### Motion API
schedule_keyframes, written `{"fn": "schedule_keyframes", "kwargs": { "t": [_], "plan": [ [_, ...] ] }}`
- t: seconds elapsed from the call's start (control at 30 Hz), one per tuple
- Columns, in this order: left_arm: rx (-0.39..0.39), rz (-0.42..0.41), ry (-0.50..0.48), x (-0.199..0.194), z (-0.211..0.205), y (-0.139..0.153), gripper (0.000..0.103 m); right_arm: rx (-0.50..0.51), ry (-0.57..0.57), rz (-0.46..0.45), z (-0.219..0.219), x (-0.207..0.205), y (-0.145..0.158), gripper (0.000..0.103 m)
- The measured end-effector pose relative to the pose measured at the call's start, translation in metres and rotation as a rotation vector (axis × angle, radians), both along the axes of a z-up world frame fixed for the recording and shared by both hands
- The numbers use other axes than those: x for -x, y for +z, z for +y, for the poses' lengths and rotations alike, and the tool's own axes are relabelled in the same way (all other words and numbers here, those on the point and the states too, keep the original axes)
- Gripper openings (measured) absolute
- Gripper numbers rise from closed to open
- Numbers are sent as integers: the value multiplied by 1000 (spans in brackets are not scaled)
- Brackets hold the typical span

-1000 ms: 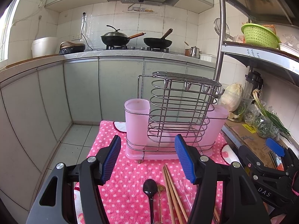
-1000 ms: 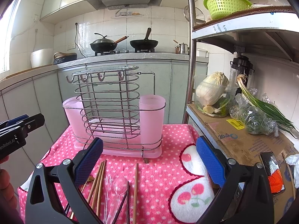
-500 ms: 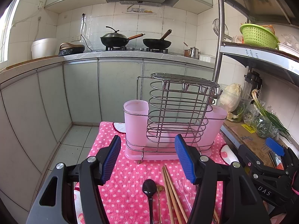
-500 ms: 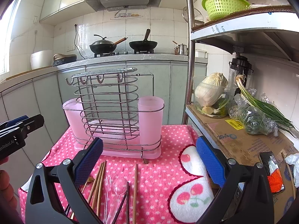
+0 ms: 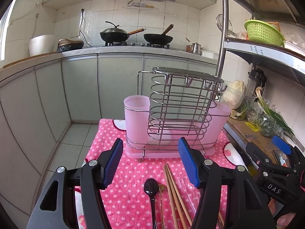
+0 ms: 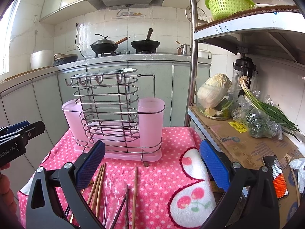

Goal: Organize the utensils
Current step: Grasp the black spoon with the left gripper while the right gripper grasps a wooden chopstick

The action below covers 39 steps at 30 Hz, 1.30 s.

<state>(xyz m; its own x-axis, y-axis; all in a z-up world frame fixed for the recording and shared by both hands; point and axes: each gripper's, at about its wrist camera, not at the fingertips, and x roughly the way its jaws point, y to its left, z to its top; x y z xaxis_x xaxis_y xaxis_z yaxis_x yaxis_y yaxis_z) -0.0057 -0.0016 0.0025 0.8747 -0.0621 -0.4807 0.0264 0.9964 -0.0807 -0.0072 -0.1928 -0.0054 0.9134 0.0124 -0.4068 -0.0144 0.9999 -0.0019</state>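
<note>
Holding both the left gripper (image 5: pixel 150 162) and right gripper (image 6: pixel 152 161) with jaws spread and empty, I see chopsticks (image 5: pixel 174 189) and black spoon (image 5: pixel 151 189) lying lower centre, before the rack (image 5: pixel 177 118), ready for sorting.

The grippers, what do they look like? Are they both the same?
Pretty much. Each gripper, left and right, has two black plastic arms with silver screws, ending in blue ribbed pads. White lettering marks their sides: "DAS" on the right one, seen from the left camera, and "Robot.AI" on the left one, seen from the right camera. No cables or sleeves show.
</note>
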Motion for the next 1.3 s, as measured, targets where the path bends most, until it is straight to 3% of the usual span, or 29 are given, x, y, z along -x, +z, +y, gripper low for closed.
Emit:
{"fn": "schedule_keyframes", "kwargs": {
  "t": [0.4,0.8,1.0,1.1,1.17,1.3],
  "plan": [
    [34,190,-55,-19,21,-20,61,-78,26,153,-28,-14,-9,100],
    [117,404,-113,-41,33,-47,59,-177,48,287,-47,-30,-27,99],
    [168,550,-143,-57,33,-70,46,-256,75,397,-52,-42,-45,79],
    [190,659,-162,-67,32,-92,33,-283,87,440,-52,-46,-57,72],
    [209,715,-170,-73,30,-104,26,-287,89,453,-52,-47,-62,70],
    [241,786,-194,-81,24,-120,22,-294,91,467,-53,-48,-68,70]
  ]
}}
